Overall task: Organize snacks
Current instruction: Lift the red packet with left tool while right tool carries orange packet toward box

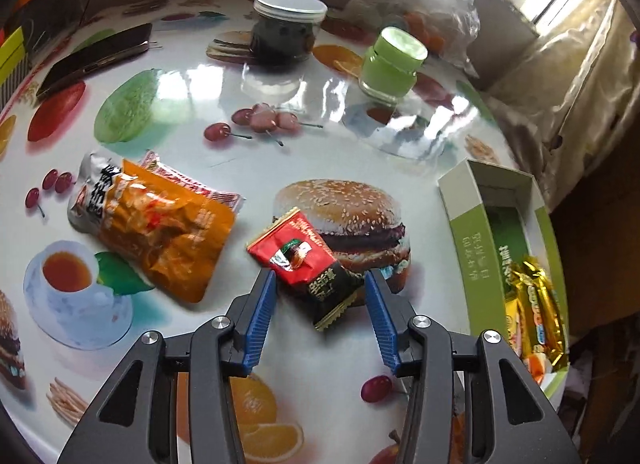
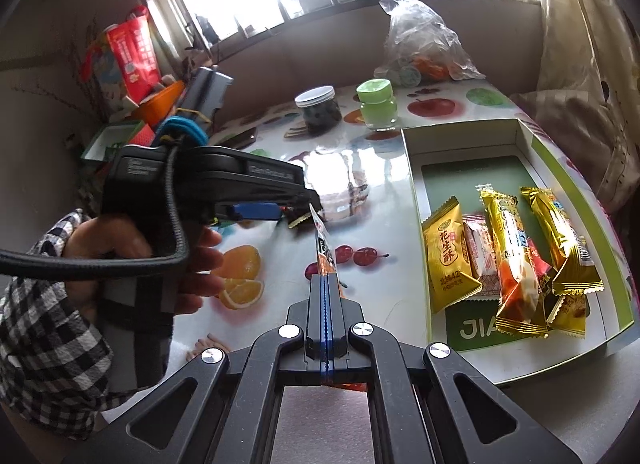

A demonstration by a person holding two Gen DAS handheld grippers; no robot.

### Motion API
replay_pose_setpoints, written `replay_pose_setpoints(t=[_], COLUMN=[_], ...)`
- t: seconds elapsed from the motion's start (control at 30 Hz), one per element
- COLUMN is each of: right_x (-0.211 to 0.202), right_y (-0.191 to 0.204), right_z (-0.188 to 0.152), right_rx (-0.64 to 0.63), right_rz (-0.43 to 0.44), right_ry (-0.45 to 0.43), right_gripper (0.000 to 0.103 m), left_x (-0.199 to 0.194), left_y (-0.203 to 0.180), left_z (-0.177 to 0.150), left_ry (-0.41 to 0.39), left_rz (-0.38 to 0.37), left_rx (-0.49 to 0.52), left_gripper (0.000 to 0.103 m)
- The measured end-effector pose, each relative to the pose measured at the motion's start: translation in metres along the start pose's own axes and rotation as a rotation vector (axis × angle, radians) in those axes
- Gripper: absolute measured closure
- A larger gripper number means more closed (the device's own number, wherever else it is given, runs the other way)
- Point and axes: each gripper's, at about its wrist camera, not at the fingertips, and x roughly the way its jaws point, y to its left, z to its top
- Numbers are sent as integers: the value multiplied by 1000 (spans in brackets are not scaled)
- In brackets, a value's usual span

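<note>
Left tongs (image 1: 320, 284) open around red packet (image 1: 298, 254); right tongs (image 2: 325, 280) clamp orange packet (image 2: 325, 254).

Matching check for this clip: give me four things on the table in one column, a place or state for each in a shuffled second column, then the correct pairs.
Things
1. red and black snack packet
2. orange snack bag
3. gold bars
4. green-lidded jar

Places or states
A. lying inside the green and white box
B. upright near the table's far edge, beside the white-lidded jar
C. between the open left gripper pads, not pinched
D. flat on the table, to the left of the burger print

Pairs: 1-C, 2-D, 3-A, 4-B
</note>
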Motion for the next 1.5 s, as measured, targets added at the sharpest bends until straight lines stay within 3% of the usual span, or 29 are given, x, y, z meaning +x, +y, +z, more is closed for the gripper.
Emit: replay_pose_setpoints(t=[0.3, 0.33, 0.4, 0.5, 1.3, 1.4, 1.47, 1.5], right_x=[0, 0, -1, -1, -24, -21, -16, -12], right_y=[-1, -2, -1, -1, 11, 10, 10, 9], right_z=[-1, -1, -1, -1, 12, 11, 9, 7], right_rx=[8, 8, 9, 10, -18, -24, -34, -33], right_rz=[11, 10, 10, 7, -31, -49, -12, -11], right_ry=[-1, -1, 0, 1, -73, -55, -13, 7], right_gripper=[102, 102, 102, 102, 102, 102, 102, 98], left_x=[3, 3, 3, 1, -52, -50, -50, -51], left_y=[-10, -11, -12, -9, -1, 1, 2, 3], left_z=[1, 0, 0, -1, -24, -28, -32, -33], left_ry=[-23, -25, -30, -31, -134, -120, -116, -116], left_rz=[57, 68, 93, 76, 18, 17, 11, 9], left_rx=[63, 73, 92, 94, 131, 125, 120, 120], left_gripper=[57, 58, 76, 80, 82, 82, 82, 82])
